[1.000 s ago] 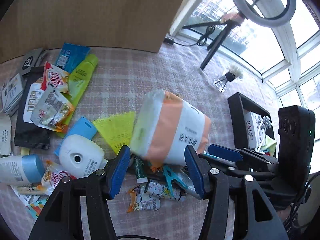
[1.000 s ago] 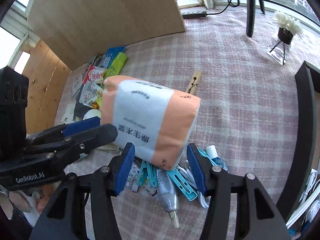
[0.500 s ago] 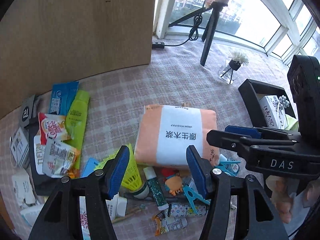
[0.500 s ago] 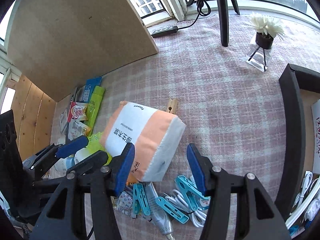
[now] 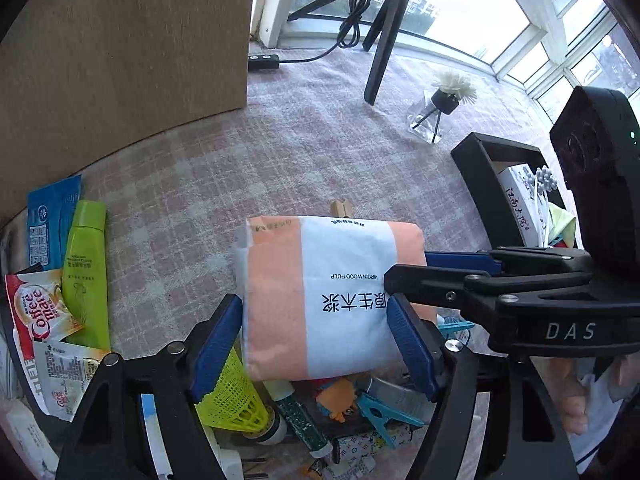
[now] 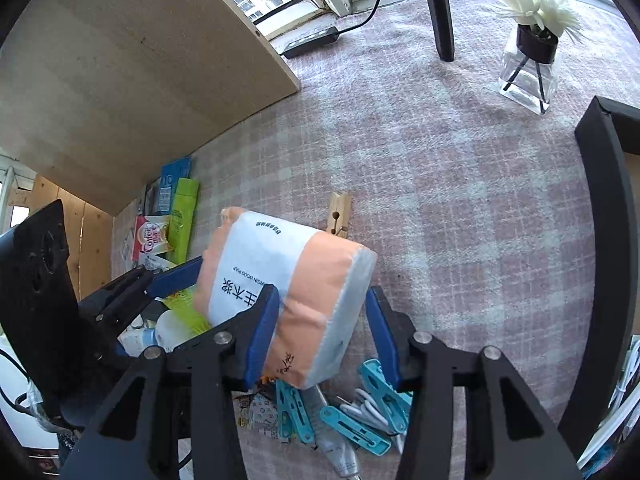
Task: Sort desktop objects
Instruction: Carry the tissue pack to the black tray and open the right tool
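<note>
An orange and white tissue pack (image 5: 332,296) is held above the clutter, between the pads of my left gripper (image 5: 316,344), which is shut on its sides. In the right wrist view the pack (image 6: 288,300) sits between the pads of my right gripper (image 6: 320,332); the left pad touches it, the right pad stands a little off. In the left wrist view my right gripper's fingers (image 5: 480,280) reach the pack's right edge.
Sachets and a green tube (image 5: 86,264) lie at the left. A yellow shuttlecock (image 5: 232,396), blue clips (image 6: 372,408) and a tube lie below the pack. A wooden peg (image 6: 339,212) lies behind it. A black box (image 5: 476,168) stands right, a vase (image 6: 528,64) and a tripod leg behind.
The pack has turned from tilted to flat with its print facing up, and both grippers have drawn in around it. The left view has swung up toward the window.
</note>
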